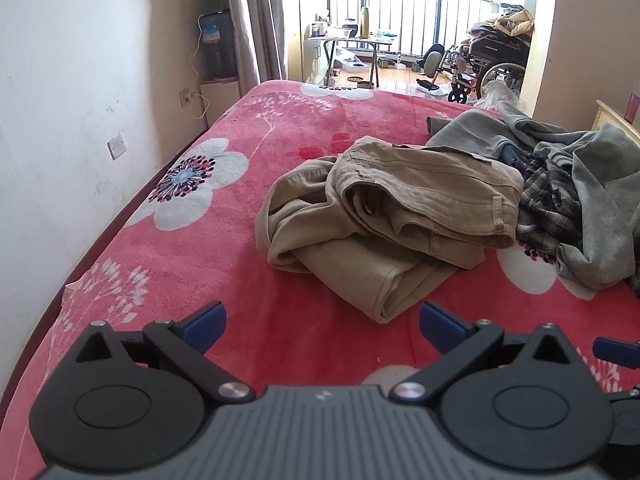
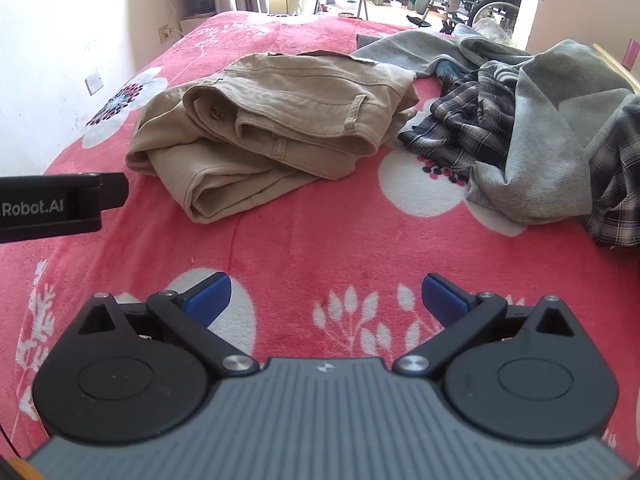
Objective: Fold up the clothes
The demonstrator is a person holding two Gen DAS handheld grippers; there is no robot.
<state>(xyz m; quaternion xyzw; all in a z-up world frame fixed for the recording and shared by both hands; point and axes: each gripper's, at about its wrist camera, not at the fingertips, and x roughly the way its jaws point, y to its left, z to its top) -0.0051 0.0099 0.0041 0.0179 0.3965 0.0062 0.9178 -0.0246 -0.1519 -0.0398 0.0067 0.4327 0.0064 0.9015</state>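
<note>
Both tongs, left (image 1: 322, 322) and right (image 2: 326, 298), released, empty. Crumpled beige cotton trousers (image 2: 272, 128) on red floral bed blanket (image 2: 320, 248), my 12 o'clock. I'd pinch waistband corners, spread flat first.

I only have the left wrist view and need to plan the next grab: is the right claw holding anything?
Observer: No. The right claw is open with nothing between its fingers, and only the red blanket lies below it.
Operator: Is there more laundry beyond the grey garment on the right?
Observer: Yes. More plaid fabric shows at the right side of the grey garment, reaching the picture's edge. I cannot tell whether it belongs to the plaid shirt on the garment's left.
</note>
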